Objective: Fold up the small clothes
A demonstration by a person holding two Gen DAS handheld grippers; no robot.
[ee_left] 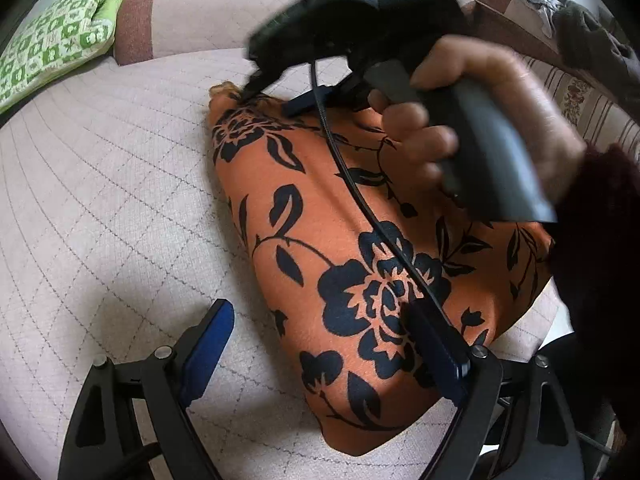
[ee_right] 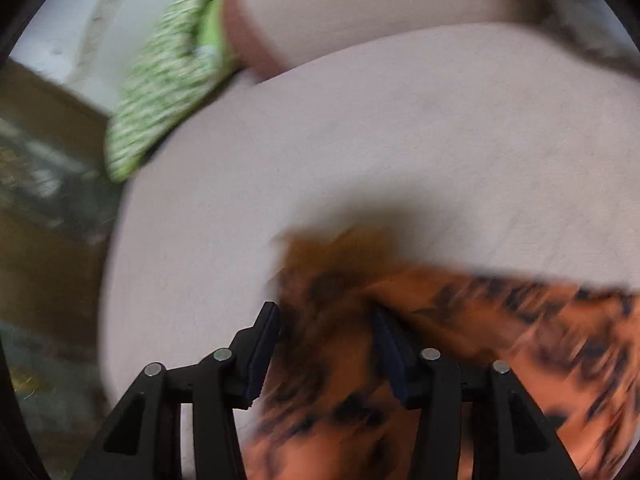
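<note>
The right gripper (ee_right: 324, 344) is straddling the far corner of the orange floral garment (ee_left: 360, 240) lying on the quilted bed (ee_left: 100, 200); clamping unclear. The left gripper (ee_left: 324, 344) is hovering wide apart; it should be pinning the near edge.

My small orange cloth garment (ee_left: 320, 208) with its black flower-and-leaf print lies on the pale quilted cover, folded into a long narrow shape. It runs from 11 o'clock down to 5 o'clock, with a soft ridge along its middle.
</note>
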